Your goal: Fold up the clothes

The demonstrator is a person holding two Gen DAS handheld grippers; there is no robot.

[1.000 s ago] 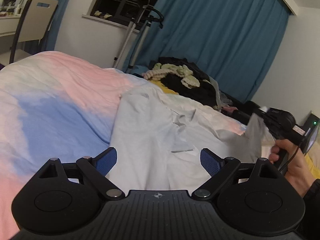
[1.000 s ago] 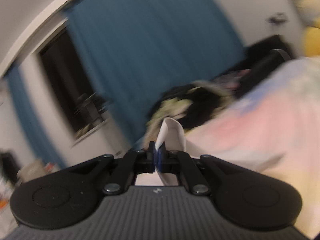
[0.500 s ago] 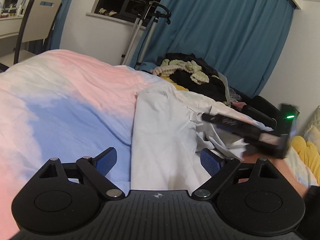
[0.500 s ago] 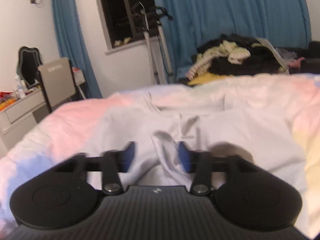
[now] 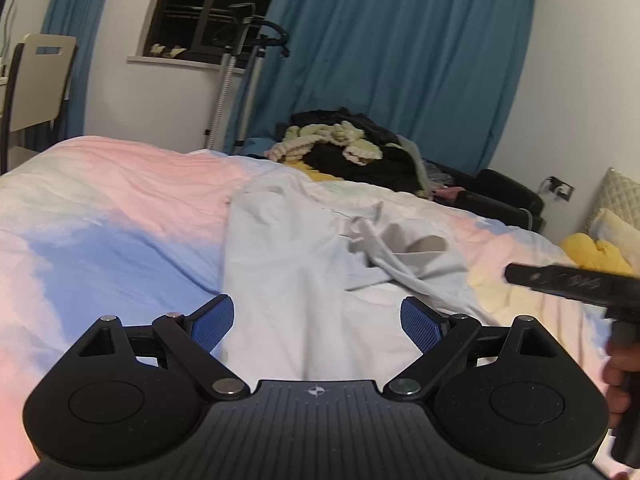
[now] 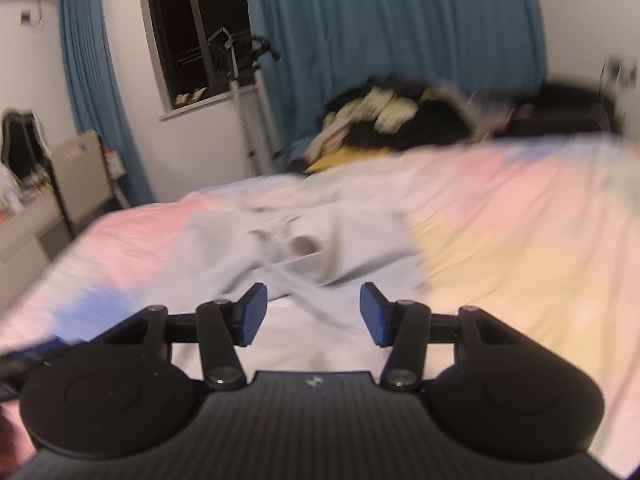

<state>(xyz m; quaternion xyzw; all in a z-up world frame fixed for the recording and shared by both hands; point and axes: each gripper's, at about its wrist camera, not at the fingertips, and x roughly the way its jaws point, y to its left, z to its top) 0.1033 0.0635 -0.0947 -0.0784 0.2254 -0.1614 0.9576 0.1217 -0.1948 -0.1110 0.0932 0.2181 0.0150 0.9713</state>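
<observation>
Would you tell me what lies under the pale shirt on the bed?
The pale shirt lies spread on the pink-and-blue duvet, which shows around it. Anything beneath the shirt itself is covered.

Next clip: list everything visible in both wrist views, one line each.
shirt: one, pale grey-white, spread on the bed.
bed cover: one, pink, blue and yellow.
clothes pile: one, mostly black with cream pieces, past the bed's far edge.
curtains: teal, back wall.
window: one, dark.
garment steamer stand: one, by the window.
chair: one, beige, left.
yellow cushion: one, right.
left gripper: jaws wide, empty.
right gripper: jaws apart, empty, have just been closing.
</observation>
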